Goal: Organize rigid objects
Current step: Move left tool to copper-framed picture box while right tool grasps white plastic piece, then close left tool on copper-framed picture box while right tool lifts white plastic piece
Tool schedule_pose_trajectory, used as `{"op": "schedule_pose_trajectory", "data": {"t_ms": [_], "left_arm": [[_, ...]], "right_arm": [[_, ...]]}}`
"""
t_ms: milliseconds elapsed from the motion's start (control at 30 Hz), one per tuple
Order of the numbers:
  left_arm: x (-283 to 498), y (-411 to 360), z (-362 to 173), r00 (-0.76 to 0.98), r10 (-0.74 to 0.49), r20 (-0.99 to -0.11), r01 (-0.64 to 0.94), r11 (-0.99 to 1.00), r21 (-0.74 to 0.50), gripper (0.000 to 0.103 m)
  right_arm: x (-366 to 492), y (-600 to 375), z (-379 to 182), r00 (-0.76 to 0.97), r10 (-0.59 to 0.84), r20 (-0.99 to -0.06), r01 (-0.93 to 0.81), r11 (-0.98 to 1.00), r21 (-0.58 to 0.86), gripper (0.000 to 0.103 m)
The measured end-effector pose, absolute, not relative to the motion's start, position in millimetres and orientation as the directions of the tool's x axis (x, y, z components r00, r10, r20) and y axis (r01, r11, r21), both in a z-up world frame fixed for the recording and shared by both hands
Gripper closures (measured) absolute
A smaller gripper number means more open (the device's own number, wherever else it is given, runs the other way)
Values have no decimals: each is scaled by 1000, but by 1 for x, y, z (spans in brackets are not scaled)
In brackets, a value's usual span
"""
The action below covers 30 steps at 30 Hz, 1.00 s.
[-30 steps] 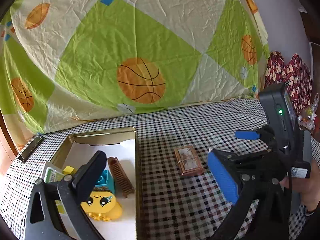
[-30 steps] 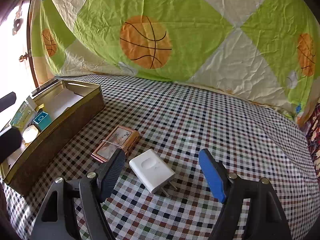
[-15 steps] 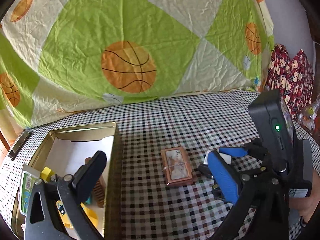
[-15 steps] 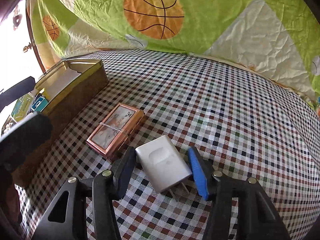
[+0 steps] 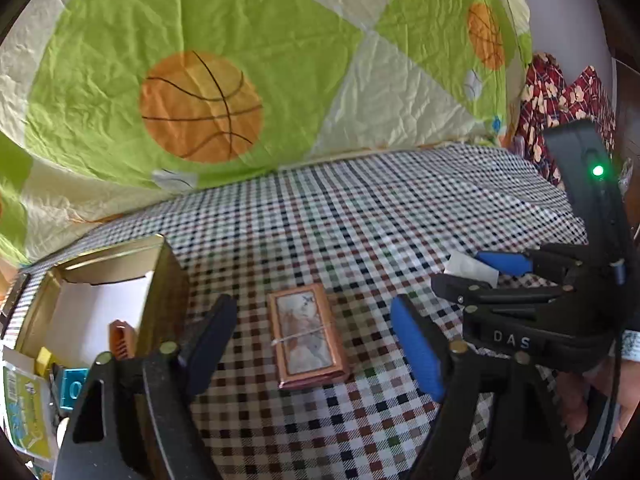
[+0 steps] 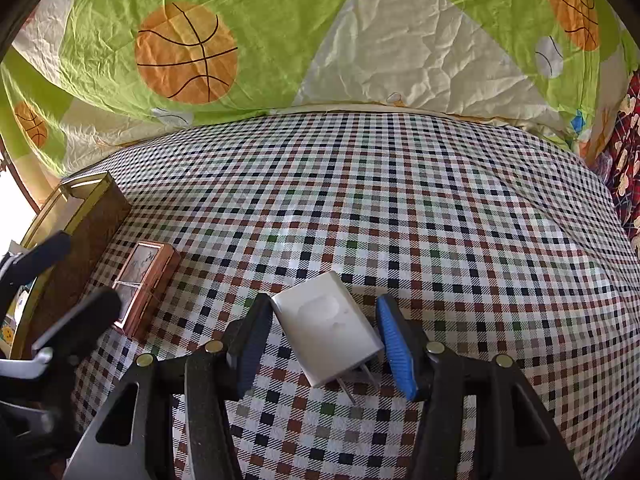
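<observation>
A white plug charger (image 6: 328, 326) lies on the checked cloth between the fingers of my right gripper (image 6: 324, 344), which is shut on its sides. It also shows in the left wrist view (image 5: 470, 268). A copper-framed small box (image 5: 306, 334) lies flat between the open fingers of my left gripper (image 5: 312, 344), untouched. It also shows in the right wrist view (image 6: 144, 280). A gold tin tray (image 5: 160, 280) at the left holds a brown comb (image 5: 120, 338), a teal block (image 5: 72, 390) and a green packet (image 5: 24, 412).
The checked tablecloth (image 6: 440, 220) covers the table. A basketball-print sheet (image 5: 240, 80) hangs behind it. Red floral fabric (image 5: 560, 92) sits at the far right. The tray also shows in the right wrist view (image 6: 92, 208).
My left gripper moved right from over the tray until it straddled the copper box. My right gripper advanced and closed on the white charger.
</observation>
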State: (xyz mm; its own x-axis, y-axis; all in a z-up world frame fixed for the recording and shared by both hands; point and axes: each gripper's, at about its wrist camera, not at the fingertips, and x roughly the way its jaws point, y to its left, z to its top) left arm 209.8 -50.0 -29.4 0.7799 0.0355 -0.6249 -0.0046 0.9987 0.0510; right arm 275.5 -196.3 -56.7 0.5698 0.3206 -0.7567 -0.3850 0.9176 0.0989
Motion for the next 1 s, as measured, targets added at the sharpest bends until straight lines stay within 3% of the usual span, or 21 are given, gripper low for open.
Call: {"op": "schedule_pose_trajectory", "data": {"t_ms": [500, 600, 733, 1000], "left_arm": [[247, -41, -59, 632, -19, -775, 13, 1000, -14, 31], [245, -40, -59, 631, -24, -775, 9, 1000, -24, 36], [241, -38, -59, 639, -23, -769, 6, 1000, -25, 56], [236, -38, -55, 651, -36, -758, 25, 999, -25, 57]], "right_arm": [[277, -191, -56, 565, 329, -757, -406, 909, 92, 46], [276, -191, -56, 560, 338, -756, -418, 904, 95, 46], [273, -192, -55, 557, 351, -753, -422, 900, 107, 46], [259, -204, -44, 617, 383, -687, -404, 904, 141, 47]]}}
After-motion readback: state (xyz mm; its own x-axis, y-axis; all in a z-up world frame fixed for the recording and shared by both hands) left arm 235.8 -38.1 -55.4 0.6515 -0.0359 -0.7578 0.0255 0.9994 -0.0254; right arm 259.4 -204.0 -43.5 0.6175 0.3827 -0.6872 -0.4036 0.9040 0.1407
